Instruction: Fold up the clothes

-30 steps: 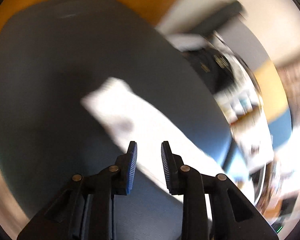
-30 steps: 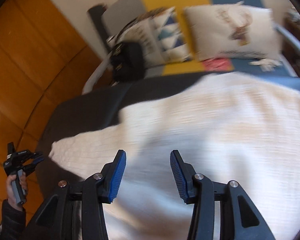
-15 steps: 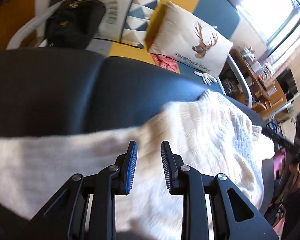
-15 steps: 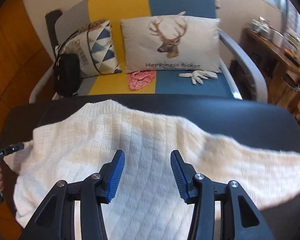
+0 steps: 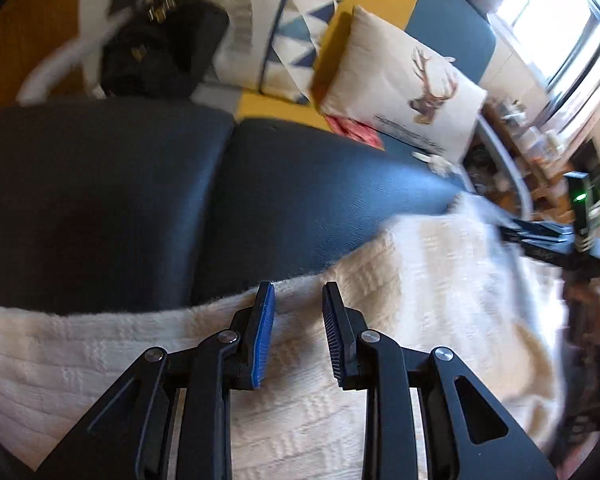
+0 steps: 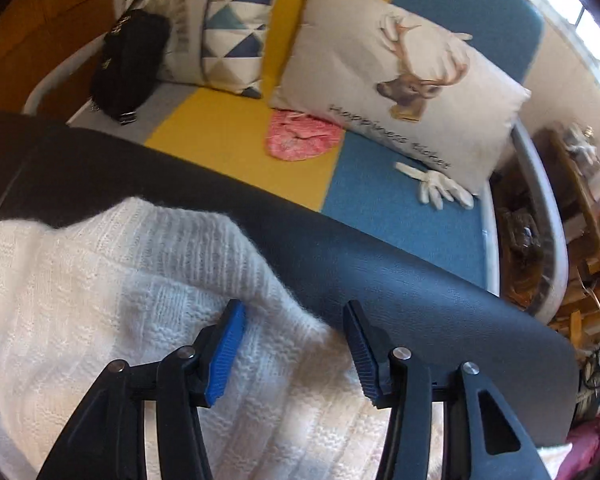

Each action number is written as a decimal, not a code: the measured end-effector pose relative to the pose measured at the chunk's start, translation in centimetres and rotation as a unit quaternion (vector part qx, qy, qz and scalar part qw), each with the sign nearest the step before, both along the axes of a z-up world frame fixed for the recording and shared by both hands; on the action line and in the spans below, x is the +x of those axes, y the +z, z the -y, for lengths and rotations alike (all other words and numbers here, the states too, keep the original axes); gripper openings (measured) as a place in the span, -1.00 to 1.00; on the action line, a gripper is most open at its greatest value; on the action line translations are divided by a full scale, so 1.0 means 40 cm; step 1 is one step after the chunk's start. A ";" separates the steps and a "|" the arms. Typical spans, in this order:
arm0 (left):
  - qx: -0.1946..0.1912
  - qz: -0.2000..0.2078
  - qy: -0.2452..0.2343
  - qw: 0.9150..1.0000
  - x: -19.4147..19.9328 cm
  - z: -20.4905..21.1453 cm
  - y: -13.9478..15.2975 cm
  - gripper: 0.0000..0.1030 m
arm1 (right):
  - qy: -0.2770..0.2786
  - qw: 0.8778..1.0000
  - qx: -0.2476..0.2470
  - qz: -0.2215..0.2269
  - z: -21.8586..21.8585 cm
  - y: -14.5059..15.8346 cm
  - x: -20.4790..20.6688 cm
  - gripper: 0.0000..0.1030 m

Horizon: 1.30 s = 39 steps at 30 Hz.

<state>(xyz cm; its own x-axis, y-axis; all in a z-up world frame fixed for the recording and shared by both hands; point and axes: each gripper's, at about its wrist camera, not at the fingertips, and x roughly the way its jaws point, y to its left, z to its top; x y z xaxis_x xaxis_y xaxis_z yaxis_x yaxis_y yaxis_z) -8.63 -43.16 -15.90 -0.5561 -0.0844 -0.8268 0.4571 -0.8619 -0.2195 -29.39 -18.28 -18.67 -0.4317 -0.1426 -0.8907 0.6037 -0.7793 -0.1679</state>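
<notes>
A cream knit sweater (image 5: 420, 280) lies spread on a dark padded surface (image 5: 300, 200). My left gripper (image 5: 298, 296) hovers over the sweater's far edge, jaws partly open with nothing pinched. In the right wrist view the sweater (image 6: 120, 280) fills the lower left, with a rounded corner toward the sofa. My right gripper (image 6: 293, 312) straddles the sweater's right edge on the dark surface (image 6: 400, 264). Its jaws are opening, with knit lying between them and the pads not pressing on it. The right gripper (image 5: 514, 234) also shows blurred at the far right of the left wrist view.
Behind the surface stands a yellow and blue sofa (image 6: 228, 128). On it are a deer cushion (image 6: 400, 72), a triangle-pattern cushion (image 6: 228, 28), a black bag (image 6: 128, 64), a pink cloth (image 6: 300, 140) and a white glove (image 6: 436, 188). Cluttered shelves (image 6: 580, 200) stand to the right.
Both views swung toward the sofa. The left gripper slid along the sweater to its far edge. The right gripper dropped closer to the knit at its right edge, and its jaws widened slightly.
</notes>
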 end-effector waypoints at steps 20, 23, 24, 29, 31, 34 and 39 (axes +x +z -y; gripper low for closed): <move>-0.006 -0.042 0.047 0.998 0.203 -0.003 0.089 -0.43 | -0.295 0.853 -0.421 0.090 -0.788 0.149 0.209 0.14; 0.008 -0.050 0.055 0.997 0.254 -0.032 0.108 -0.43 | -0.386 0.821 -0.416 0.068 -0.957 0.107 0.276 0.15; 0.017 -0.051 0.061 0.997 0.267 -0.045 0.110 -0.43 | -0.416 0.807 -0.414 0.065 -1.000 0.088 0.287 0.15; 0.051 -0.050 0.085 0.994 0.311 -0.106 0.100 -0.43 | -0.534 0.744 -0.398 0.049 -1.130 -0.011 0.279 0.16; 0.062 -0.043 0.089 0.993 0.326 -0.131 0.091 -0.43 | -0.551 0.737 -0.391 0.036 -1.143 -0.036 0.258 0.17; 0.068 -0.036 0.087 0.993 0.348 -0.165 0.083 -0.43 | -0.536 0.759 -0.371 0.007 -1.118 -0.038 0.213 0.15; 0.083 -0.035 0.068 0.994 0.397 -0.227 0.069 -0.43 | -0.472 0.846 -0.247 -0.009 -1.038 -0.019 0.162 -0.74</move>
<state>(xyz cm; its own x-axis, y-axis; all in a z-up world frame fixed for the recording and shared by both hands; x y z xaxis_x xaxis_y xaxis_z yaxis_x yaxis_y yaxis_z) 7.26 -34.10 -13.12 -0.6050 -0.0281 -0.7957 0.5450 -0.7432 -0.3881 -22.92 23.24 -19.44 -0.5732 -0.0790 -0.8156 -0.3272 -0.8905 0.3161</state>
